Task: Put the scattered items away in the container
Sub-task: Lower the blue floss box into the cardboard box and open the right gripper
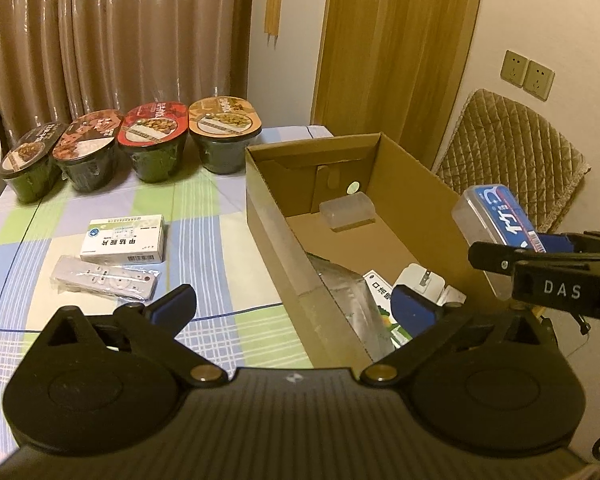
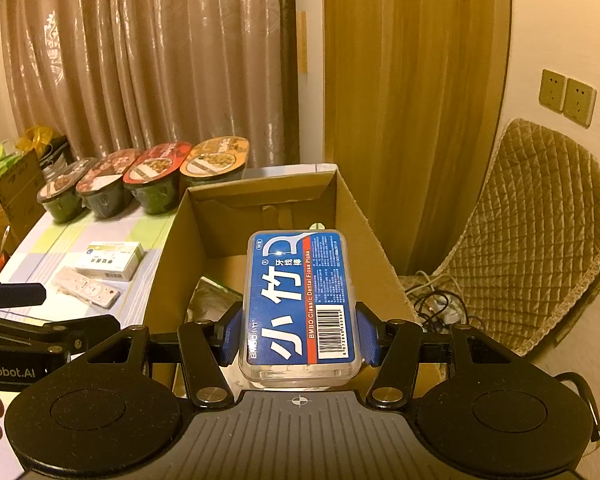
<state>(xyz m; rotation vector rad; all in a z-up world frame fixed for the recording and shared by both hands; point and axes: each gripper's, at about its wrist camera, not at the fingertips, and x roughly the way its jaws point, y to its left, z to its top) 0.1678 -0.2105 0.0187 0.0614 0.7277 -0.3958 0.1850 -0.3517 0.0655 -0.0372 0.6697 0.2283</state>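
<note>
Hanging over the box (image 2: 364,236), the right tongs (image 2: 298,334) grip the floss case (image 2: 300,300) across its width, long axis pointing away; release looks next. The left tongs (image 1: 296,304) gape empty, nearer the pill box (image 1: 124,239) and remote (image 1: 104,280) on the desk (image 1: 204,216).

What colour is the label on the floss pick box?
Blue with a red stripe, on the floss pick box; clearest in the right wrist view.

Four instant-meal bowls (image 1: 152,148), one cardboard box (image 1: 268,216), one medicine carton (image 1: 124,238), two wall sockets (image 1: 527,74).
</note>
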